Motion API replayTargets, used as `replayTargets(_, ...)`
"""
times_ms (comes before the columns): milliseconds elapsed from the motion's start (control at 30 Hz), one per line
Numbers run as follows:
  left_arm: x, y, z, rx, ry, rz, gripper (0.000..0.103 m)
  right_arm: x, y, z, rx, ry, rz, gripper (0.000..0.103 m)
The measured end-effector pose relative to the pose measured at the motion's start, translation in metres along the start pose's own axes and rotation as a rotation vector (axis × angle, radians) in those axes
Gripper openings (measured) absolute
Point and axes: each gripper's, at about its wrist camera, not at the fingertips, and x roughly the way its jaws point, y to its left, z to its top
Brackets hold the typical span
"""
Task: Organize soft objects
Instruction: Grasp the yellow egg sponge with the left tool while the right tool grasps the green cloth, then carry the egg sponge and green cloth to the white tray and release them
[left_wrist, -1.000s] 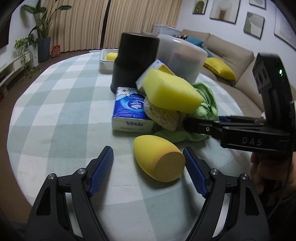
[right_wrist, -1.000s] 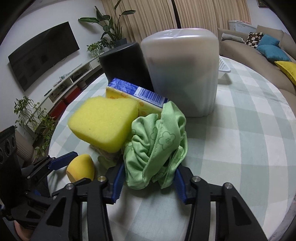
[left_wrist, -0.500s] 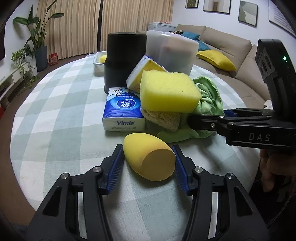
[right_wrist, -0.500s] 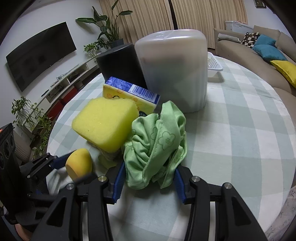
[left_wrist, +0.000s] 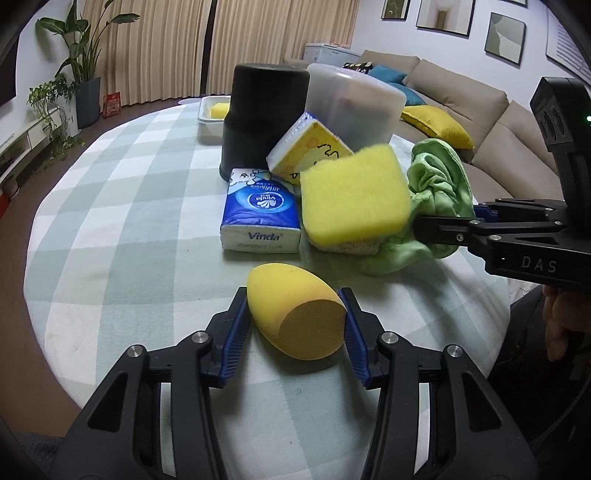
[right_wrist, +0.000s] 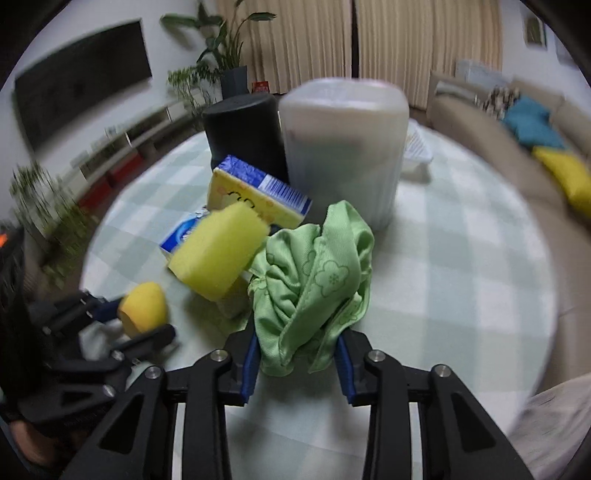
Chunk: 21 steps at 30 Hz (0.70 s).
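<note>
My left gripper (left_wrist: 293, 334) is shut on a yellow egg-shaped sponge (left_wrist: 295, 310), which also shows in the right wrist view (right_wrist: 143, 308). My right gripper (right_wrist: 295, 363) is shut on a bunched green cloth (right_wrist: 314, 284) and holds it raised; the cloth also shows in the left wrist view (left_wrist: 439, 184). A yellow block sponge (left_wrist: 352, 194) tilts on a beige loofah pad (left_wrist: 351, 247) beside the cloth. A blue Vinda tissue pack (left_wrist: 260, 210) and a yellow tissue pack (left_wrist: 308, 153) lie behind.
A black cylinder (left_wrist: 264, 114) and a translucent lidded container (left_wrist: 352, 107) stand behind the pile on the round checked table (left_wrist: 110, 221). A white tray (left_wrist: 212, 114) with a yellow sponge sits at the far edge. A sofa (left_wrist: 480, 122) lies to the right.
My left gripper closed on the egg sponge. My right gripper lifted the green cloth and swung, blurring its view; the yellow block sponge tipped over.
</note>
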Motion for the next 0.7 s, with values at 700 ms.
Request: replayTargets(700, -0.018, 0.007, -0.003, -0.02, -0.039, -0.014, 0.045, -0.032, -0.013, -0.017, 0.058, -0.009, -0.118, 0.035)
